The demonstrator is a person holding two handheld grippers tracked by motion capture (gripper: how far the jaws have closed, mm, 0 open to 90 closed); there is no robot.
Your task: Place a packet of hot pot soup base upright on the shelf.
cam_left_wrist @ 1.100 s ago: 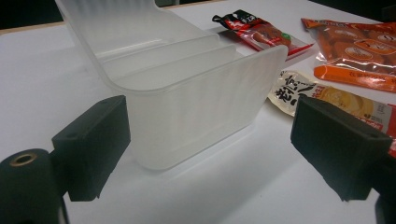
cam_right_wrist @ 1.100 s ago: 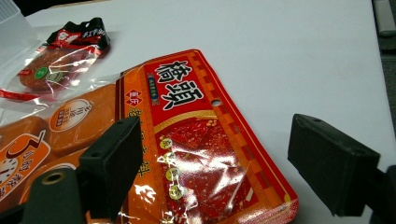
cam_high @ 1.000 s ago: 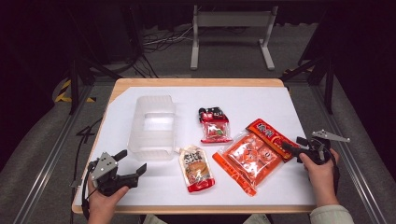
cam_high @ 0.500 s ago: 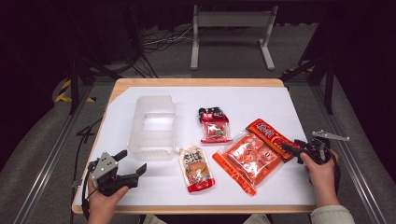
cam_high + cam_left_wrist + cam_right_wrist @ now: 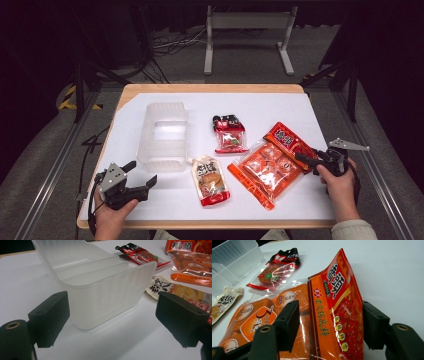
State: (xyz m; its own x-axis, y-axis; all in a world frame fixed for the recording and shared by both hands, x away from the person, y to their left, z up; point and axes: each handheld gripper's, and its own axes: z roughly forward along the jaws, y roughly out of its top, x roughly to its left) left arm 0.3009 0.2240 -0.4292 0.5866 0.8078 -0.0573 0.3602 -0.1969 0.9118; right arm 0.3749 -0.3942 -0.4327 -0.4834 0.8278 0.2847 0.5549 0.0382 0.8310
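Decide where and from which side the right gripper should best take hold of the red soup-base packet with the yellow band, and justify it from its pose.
Probably by its near edge, coming in level from the table's right side. The red packet stands tilted up there, leaning on the orange bag, so that raised edge already sits between the jaws of the right gripper, which have just been closing; a gap shows at the left pad.

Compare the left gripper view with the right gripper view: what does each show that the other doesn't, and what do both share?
Left gripper view: the left claw, jaws wide apart with nothing between them, facing the near end wall of the clear bin.

Right gripper view: the right claw, whose jaws have just been closing, with the upturned red pouch between them.

Both: the bin, the beige spouted pouch, the orange multipack, the black-topped snack pack and the white table.
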